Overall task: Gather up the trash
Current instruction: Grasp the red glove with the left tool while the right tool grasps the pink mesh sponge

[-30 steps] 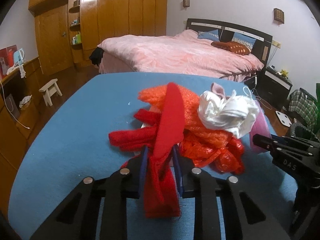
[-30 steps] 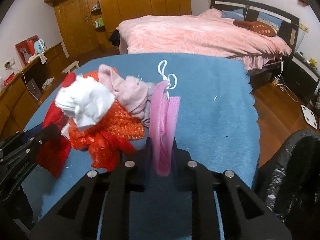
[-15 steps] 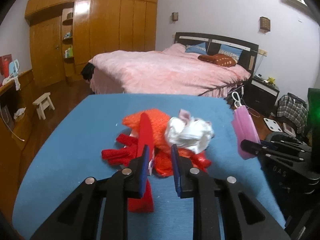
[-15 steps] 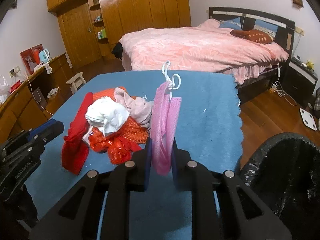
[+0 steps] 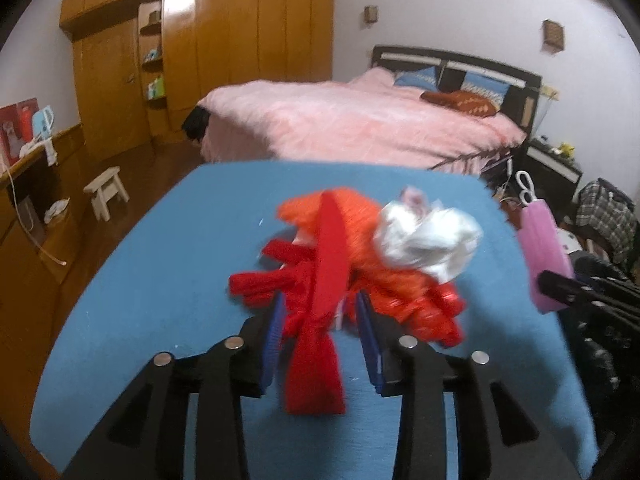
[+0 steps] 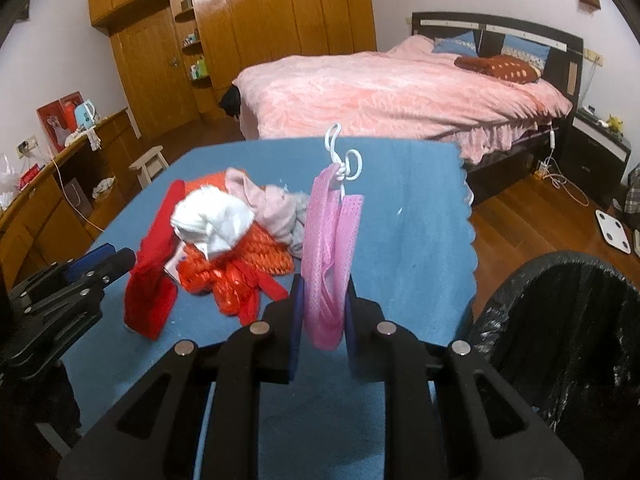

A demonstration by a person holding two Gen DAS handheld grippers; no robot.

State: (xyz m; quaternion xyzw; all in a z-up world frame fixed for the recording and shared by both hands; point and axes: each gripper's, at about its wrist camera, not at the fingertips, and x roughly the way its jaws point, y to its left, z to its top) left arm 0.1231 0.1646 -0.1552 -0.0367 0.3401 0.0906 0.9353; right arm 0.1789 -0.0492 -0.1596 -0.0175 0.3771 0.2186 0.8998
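On the blue table [image 5: 160, 280] lies a trash pile: a long red strip [image 5: 328, 264], orange netting [image 5: 360, 216], crumpled white paper [image 5: 428, 240] and pale pink cloth [image 6: 272, 208]. My left gripper [image 5: 320, 324] is low at the pile's near side. Its jaws are opening, and the red strip's end runs between them without either pad pressing on it. My right gripper [image 6: 323, 308] is shut on a pink face mask [image 6: 328, 240], which stands up from the jaws above the table, its white ear loops [image 6: 344, 156] on top. In the left wrist view the pink mask [image 5: 544, 248] is at the right.
A black bin with a black liner [image 6: 560, 340] stands off the table's right edge. The left gripper [image 6: 80, 280] shows at the left of the right wrist view. Beyond the table are a pink bed [image 6: 400, 92], wooden wardrobes [image 5: 200, 60], a small stool [image 5: 106, 192] and wooden floor.
My left gripper's jaws, shut on the red strip a second ago, now stand wider around it. My right gripper has lifted the pink mask, and the bin has come into view.
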